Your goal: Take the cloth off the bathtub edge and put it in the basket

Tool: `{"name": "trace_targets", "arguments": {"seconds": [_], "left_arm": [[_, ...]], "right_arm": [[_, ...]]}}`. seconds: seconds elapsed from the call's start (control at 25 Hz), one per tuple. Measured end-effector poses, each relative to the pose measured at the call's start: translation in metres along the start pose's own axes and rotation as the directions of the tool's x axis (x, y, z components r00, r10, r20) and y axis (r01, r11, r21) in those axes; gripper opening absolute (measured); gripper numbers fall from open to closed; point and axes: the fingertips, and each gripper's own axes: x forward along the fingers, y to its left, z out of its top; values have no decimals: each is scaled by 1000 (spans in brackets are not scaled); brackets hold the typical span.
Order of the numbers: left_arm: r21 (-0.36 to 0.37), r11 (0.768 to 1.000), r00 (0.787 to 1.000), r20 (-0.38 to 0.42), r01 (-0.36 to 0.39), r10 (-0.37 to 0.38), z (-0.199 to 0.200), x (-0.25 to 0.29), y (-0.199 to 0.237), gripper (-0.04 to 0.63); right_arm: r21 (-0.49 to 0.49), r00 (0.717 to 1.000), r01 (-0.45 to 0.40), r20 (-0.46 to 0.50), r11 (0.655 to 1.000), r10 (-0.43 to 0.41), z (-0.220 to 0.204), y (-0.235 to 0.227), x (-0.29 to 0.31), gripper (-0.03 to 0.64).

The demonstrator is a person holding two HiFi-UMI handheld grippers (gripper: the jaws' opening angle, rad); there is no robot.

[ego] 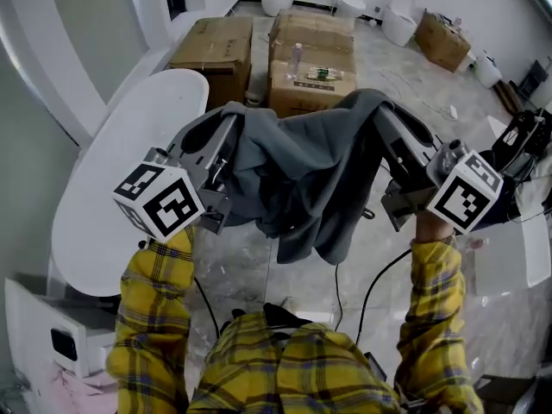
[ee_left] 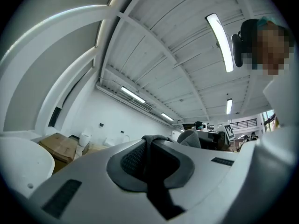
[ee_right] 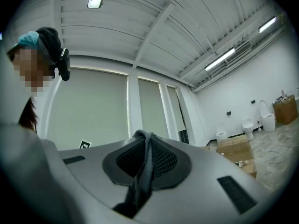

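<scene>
In the head view, the person's yellow plaid sleeves (ego: 155,317) fill the bottom edge, reaching up to the two tools. The left gripper (ego: 229,132) and the right gripper (ego: 381,117) are raised side by side. The dark grey cloth (ego: 302,179) is strung between them, sagging in the middle with its folds hanging free above the marble floor (ego: 250,270). The white bathtub (ego: 112,171) lies to the left, clear of the cloth, and cardboard boxes (ego: 310,67) stand beyond.

In the left gripper view, the left gripper (ee_left: 150,143) has its jaws clamped tight on a thin fold of cloth (ee_left: 148,140), which crests between the dark pads. A grey lump further off may be more of the same fabric, though the view is too small to be sure.

In the right gripper view, the right gripper (ee_right: 147,141) is likewise clenched on the cloth (ee_right: 142,176). A bunched ridge is pinched between the ribbed pads and trails down toward the camera.
</scene>
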Motion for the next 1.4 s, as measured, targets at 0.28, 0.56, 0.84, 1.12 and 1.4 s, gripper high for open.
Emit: {"name": "trace_targets", "arguments": {"seconds": [0.28,0.56,0.84,1.12,1.4], "left_arm": [[41,997,998,-14,62,-61,6,60,-37,28],[1,988,987,-22,157,-157,13,138,-55,28],[-17,959,959,-15,284,-284,23,222,-37,28],[2,922,922,-20,387,-386,33,264,-20,28],[-29,894,894,-33,447,-448,27,356,58,28]], "right_arm": [[6,998,67,21,998,-67,22,-50,-34,44],[-20,986,161,56,987,-160,58,-107,-42,44],[-65,965,254,82,965,-249,83,-175,-15,44],[-120,950,301,123,946,-286,96,-199,15,44],[-108,923,380,116,919,-368,93,-292,87,44]]}}
